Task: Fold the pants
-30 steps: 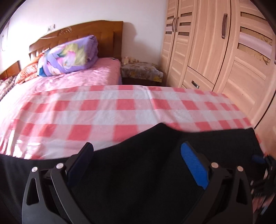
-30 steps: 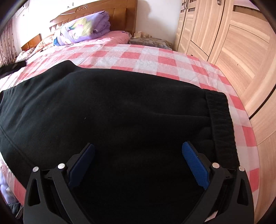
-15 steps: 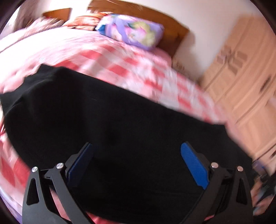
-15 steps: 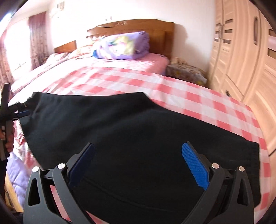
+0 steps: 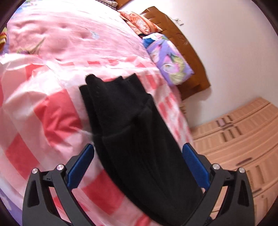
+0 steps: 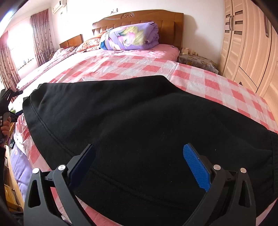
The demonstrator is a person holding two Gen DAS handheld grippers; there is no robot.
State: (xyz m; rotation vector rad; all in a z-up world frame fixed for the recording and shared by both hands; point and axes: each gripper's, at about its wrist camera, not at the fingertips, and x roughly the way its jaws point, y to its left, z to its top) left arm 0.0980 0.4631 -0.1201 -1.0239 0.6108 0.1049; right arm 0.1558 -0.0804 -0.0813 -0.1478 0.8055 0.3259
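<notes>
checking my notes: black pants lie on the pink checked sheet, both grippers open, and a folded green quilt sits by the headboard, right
One slip: the folded quilt by the headboard is purple, not green, as the right wrist view shows. The black pants, pink checked sheet and open left gripper and right gripper are correct.

Home bedroom. Bed (image 6: 121,67) with wooden headboard (image 6: 139,19) centre frame, wardrobe (image 6: 250,40) right, curtains (image 6: 40,34) upper left, probably an air conditioner (image 6: 60,7) above them.

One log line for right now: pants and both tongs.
pants: black, spread on checked sheet | left tongs: open at leg end | right tongs: open over waist end | nothing gripped
</notes>
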